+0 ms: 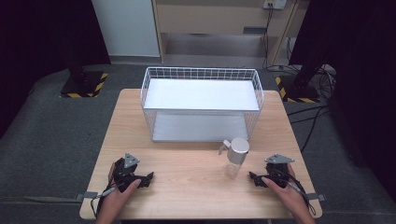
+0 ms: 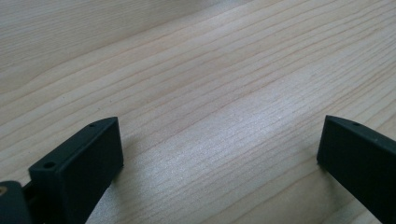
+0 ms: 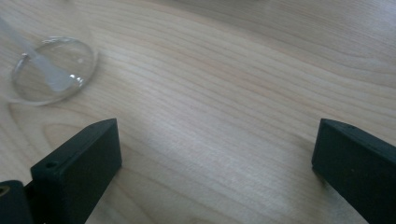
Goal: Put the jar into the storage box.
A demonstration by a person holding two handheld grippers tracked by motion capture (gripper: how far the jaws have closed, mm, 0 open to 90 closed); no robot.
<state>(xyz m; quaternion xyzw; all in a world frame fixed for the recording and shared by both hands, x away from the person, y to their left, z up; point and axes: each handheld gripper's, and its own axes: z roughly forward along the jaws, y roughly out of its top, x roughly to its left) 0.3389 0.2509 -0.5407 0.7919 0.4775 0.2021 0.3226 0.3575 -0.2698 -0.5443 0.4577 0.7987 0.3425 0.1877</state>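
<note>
1. While both tongs are being rested on the counter [image 1: 187,186], nothing is being gripped: the left tongs [image 1: 148,178] are being held wide open over bare wood, and the right tongs [image 1: 252,177] are likewise being held wide open and empty.
2. A clear bottle [image 1: 234,158] with a silver pump cap is being left upright near the counter's front, at about two o'clock from the counter's centre, just to the nine o'clock side of the right tongs and apart from them.
3. A white wire basket [image 1: 201,74] is being kept at twelve o'clock, behind the bottle.
4. By these signs, the work is being judged as barely begun: reaching, gripping and moving the bottle are all being left to do.
</note>
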